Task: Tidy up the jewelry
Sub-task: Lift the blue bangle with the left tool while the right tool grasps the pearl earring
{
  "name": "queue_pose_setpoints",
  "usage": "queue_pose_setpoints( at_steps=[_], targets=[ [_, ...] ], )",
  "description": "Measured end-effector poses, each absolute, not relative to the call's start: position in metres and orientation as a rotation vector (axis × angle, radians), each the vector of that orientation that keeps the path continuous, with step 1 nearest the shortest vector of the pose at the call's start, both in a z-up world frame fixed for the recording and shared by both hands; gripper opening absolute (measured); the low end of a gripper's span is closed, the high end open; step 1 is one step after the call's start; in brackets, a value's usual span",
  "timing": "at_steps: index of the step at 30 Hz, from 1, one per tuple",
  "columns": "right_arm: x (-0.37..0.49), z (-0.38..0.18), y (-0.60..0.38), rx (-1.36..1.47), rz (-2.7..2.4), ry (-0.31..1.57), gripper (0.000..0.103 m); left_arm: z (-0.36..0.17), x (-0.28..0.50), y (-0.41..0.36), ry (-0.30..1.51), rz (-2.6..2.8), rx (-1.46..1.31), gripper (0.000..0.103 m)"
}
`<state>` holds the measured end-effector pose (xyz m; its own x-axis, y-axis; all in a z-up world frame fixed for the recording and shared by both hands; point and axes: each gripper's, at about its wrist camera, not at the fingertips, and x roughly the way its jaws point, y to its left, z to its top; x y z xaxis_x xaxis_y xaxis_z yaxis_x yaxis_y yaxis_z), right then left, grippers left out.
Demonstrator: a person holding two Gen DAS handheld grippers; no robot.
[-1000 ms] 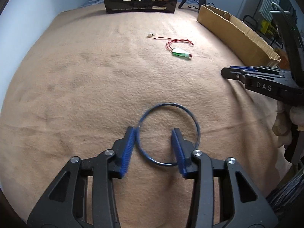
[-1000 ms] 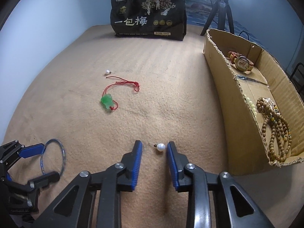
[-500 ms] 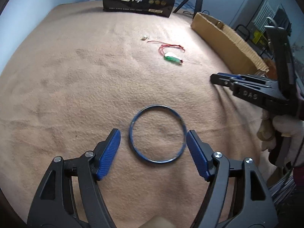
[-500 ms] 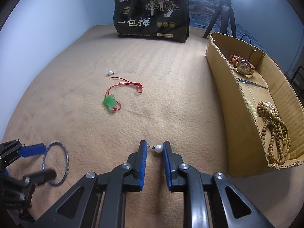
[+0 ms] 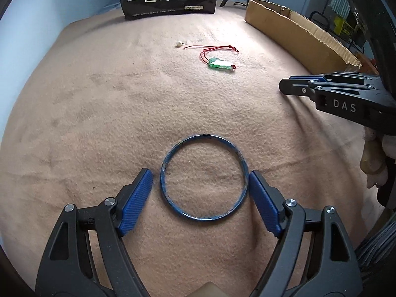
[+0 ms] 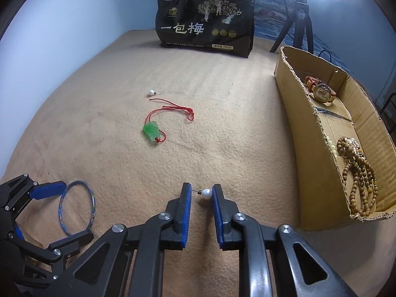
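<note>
The right claw [image 6: 201, 194] has narrowed around a pearl stud [image 6: 206, 194] on the tan blanket [image 6: 222, 123], the right pad at the pearl and the left at the post tip, while the left claw [image 5: 199, 185] stands wide open, straddling the blue bangle [image 5: 204, 177] without pressing it. To do this well, I'd confirm the right pads truly pinch the tiny stud before lifting, then carry it level to the box [image 6: 309, 153] on the right. The left should close gently across the bangle's rim so it doesn't skid.
</note>
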<state>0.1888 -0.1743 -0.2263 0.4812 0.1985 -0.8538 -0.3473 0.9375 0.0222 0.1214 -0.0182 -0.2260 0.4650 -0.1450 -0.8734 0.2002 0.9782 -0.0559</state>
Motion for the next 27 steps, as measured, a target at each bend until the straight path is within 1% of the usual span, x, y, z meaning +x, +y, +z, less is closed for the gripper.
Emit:
queue_pose_setpoints(
  at_steps=[1, 13, 27],
  targets=[
    [0.189, -0.226, -0.174, -0.163, 0.335, 1.016, 0.015, -0.225, 0.121, -0.017, 1.061, -0.201, 0.060, 0.073],
    [0.182, -0.210, -0.172, -0.164, 0.351, 0.983, 0.015, -0.212, 0.118, -0.009, 1.040, -0.192, 0.023, 0.073],
    [0.174, -0.147, -0.193, -0.100, 0.374, 0.880, 0.015, -0.147, 0.134, -0.034, 0.939, -0.262, -0.020, 0.073]
  ],
)
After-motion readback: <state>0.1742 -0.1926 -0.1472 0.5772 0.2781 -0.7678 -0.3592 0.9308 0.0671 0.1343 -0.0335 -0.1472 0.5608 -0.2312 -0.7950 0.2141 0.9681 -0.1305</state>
